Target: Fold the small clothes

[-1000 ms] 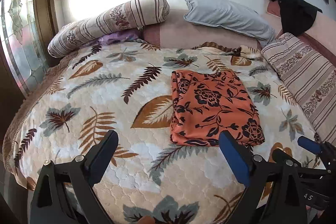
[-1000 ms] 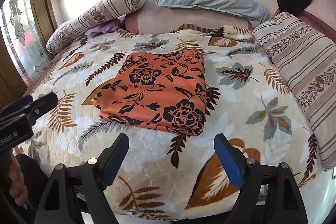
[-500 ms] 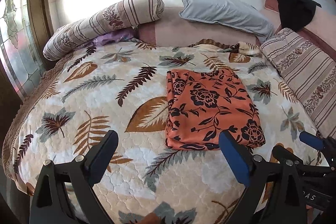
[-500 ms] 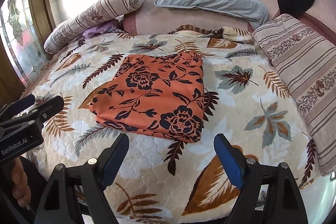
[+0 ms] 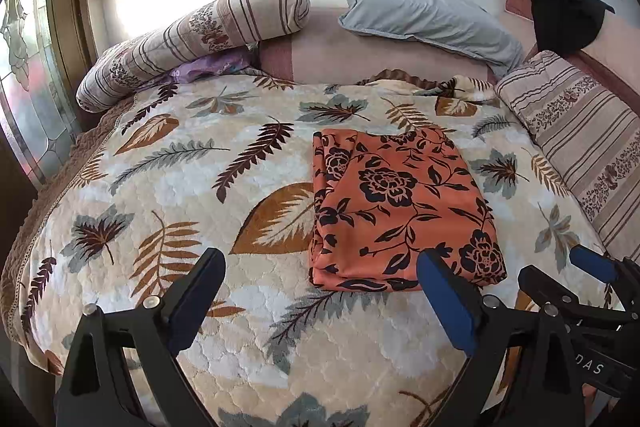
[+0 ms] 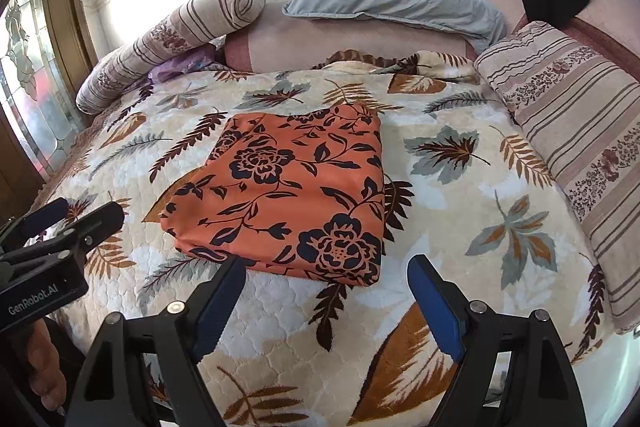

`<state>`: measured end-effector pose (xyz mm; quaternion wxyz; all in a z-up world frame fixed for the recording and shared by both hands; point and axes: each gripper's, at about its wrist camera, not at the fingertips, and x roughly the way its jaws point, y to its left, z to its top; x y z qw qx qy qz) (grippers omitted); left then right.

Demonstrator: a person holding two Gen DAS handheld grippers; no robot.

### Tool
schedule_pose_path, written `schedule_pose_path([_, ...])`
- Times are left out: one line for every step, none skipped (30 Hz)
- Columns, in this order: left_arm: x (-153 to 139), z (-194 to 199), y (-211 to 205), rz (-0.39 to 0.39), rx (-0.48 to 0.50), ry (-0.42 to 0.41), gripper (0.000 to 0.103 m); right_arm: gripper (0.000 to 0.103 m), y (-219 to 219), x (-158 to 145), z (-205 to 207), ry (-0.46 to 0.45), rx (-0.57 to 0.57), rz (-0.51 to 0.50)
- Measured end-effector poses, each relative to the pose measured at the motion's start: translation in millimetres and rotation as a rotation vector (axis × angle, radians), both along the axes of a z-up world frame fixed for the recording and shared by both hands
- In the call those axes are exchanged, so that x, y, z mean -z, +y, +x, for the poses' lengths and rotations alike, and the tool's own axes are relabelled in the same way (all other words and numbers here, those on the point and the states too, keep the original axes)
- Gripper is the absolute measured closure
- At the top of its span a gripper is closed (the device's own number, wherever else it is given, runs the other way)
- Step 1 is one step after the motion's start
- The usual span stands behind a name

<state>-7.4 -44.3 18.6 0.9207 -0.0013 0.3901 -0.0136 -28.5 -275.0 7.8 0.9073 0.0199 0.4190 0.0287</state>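
Our left gripper [image 5: 320, 301] hovers with its fingers spread wide and empty, near the front edge of the folded orange cloth with black flowers [image 5: 396, 211], which lies flat on the leaf-patterned quilted bed [image 5: 180, 187]. We judge it light, limp and rather slick; pinch a corner through all layers. Our right gripper [image 6: 326, 301] also gapes empty.

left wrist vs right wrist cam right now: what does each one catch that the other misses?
Only the left wrist view: the right gripper from the side, at its right edge. Only the right wrist view: the left gripper from the side with its GenRobot.AI label, plus the person's hand under it. Both: the folded orange floral cloth on the leaf-print bedspread, the grey pillow, the striped bolster, and the black garment; each camera's own jaws stand open and empty.
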Motion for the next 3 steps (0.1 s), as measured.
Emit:
schedule_pose_path([-0.8, 0.9, -1.3, 0.003, 0.003, -0.005, 0.007, 0.018, 0.2, -0.1, 1.0, -0.001, 0.0, 0.0])
schedule_pose_path([-1.7, 2.2, -2.2, 0.008, 0.002, -0.01, 0.007, 0.018, 0.4, -0.2, 2.1, -0.002, -0.001, 0.0])
schedule_pose_path([-2.4, 3.8, -3.1, 0.013, 0.0, -0.012, 0.007, 0.018, 0.5, -0.2, 3.5, -0.001, -0.001, 0.001])
